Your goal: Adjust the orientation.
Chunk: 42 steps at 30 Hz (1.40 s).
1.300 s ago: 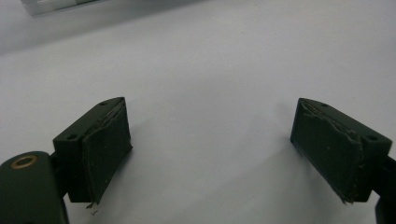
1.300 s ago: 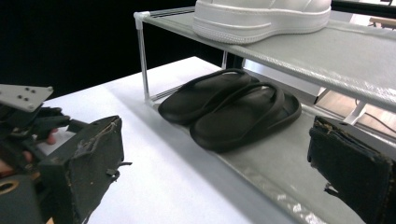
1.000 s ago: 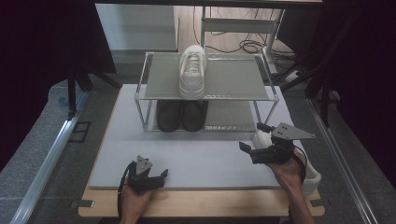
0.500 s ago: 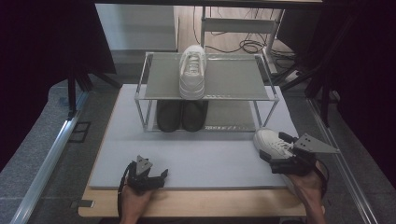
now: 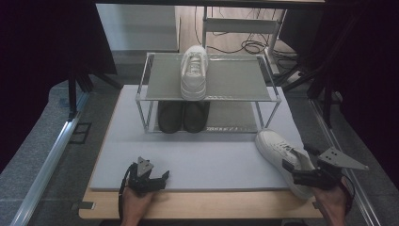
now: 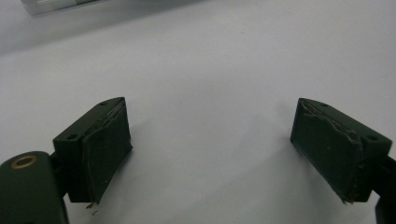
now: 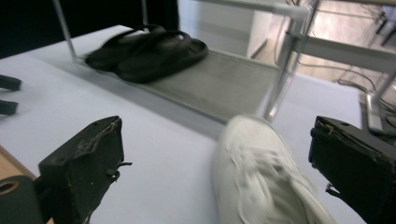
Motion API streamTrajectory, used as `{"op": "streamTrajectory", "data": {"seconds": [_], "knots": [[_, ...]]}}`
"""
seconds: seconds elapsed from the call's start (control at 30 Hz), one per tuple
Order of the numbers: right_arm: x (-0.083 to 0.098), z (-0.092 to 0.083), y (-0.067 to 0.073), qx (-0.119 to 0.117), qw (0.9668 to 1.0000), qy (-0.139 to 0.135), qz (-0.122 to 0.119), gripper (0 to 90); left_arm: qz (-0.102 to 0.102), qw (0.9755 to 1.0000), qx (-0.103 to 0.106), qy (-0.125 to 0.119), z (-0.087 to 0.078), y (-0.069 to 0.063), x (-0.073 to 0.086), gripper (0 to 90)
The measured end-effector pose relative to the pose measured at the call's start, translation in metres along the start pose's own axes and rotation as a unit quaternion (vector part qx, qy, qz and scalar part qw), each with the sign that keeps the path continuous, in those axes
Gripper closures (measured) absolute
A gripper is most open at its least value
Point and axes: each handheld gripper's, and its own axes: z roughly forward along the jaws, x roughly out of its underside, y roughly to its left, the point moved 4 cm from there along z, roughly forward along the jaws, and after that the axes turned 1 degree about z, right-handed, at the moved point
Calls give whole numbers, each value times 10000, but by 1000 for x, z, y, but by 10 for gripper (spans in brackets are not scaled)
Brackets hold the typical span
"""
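Right hand-held gripper (image 5: 301, 170): we see it at the near right corner of the desk, jaws spread wide, with the white sneaker (image 5: 282, 157) lying between them and nothing pinched; in the right gripper view the shoe's toe (image 7: 261, 182) sits between the two pads, closer to the right one.
Left hand-held gripper (image 5: 153, 178): we see it resting at the near edge of the grey mat (image 5: 211, 155), jaws spread, nothing between them but bare mat (image 6: 210, 116).
Sneaker on the mat: on its sole at the right side, toe towards the shoe rack (image 5: 207, 87), heel near the mat's near edge, close to the right edge.
Open room: we find the broad middle of the mat between the two grippers bare; the rack's top shelf is free on either side of the shoe there.
Count, white sneakers: two, one on the mat, one (image 5: 194, 70) on the top shelf.
Count, black slippers (image 5: 183, 115): two, side by side on the lower shelf.
Count, grippers: two.
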Motion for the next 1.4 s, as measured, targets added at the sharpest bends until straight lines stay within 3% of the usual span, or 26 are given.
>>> {"op": "streamTrajectory", "data": {"seconds": [0.43,0.7,1.0,1.4], "knots": [[36,-26,-30,566,9970,298,430,0,-10,10000,-4,-3,0,0,0,116],[58,-27,-38,722,9951,395,541,0,-11,10000,-5,-4,0,0,0,116],[80,-22,-43,729,9947,268,669,3,-12,10000,-7,-4,0,0,0,116],[103,-6,-41,514,9970,210,538,7,-13,10000,-8,-2,0,0,0,116]]}}
